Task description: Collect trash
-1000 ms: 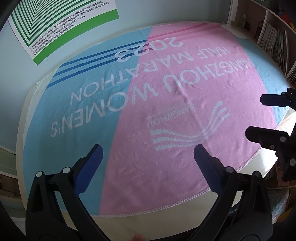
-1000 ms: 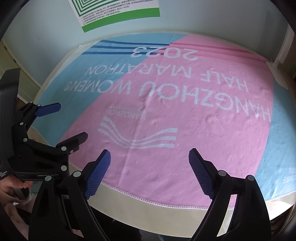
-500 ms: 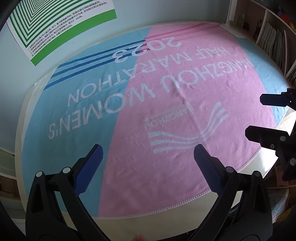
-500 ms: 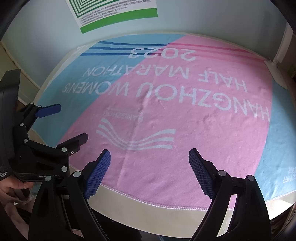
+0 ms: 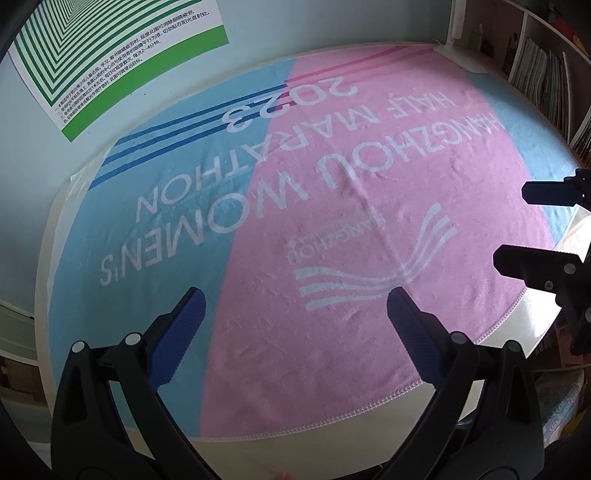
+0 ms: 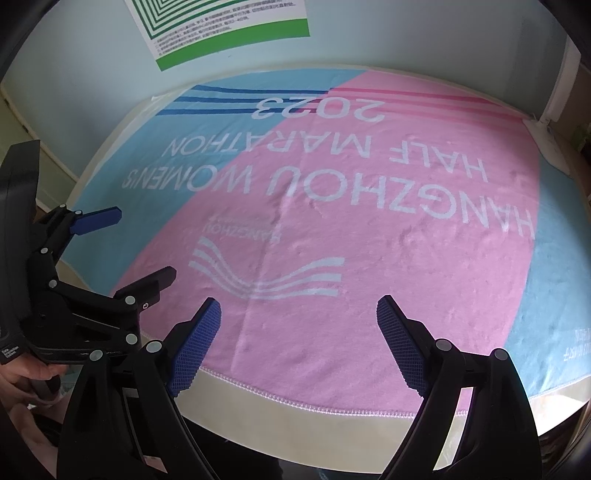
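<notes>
No trash shows in either view. My left gripper (image 5: 295,299) is open and empty, held above the near edge of a pink and light blue towel (image 5: 332,221) printed "HANGZHOU WOMEN'S HALF MARATHON 2023". My right gripper (image 6: 299,308) is open and empty above the same towel (image 6: 369,240). The right gripper also shows at the right edge of the left wrist view (image 5: 517,225), and the left gripper at the left edge of the right wrist view (image 6: 144,245). The two grippers are side by side and apart.
The towel covers a cream table (image 5: 332,446), (image 6: 314,432) set against a pale wall. A green-striped paper sheet (image 5: 110,55), (image 6: 221,26) hangs on the wall. A bookshelf with books (image 5: 546,74) stands at the right.
Both views have shifted very slightly; the towel appears a touch lower and closer. Both grippers stay open and empty.
</notes>
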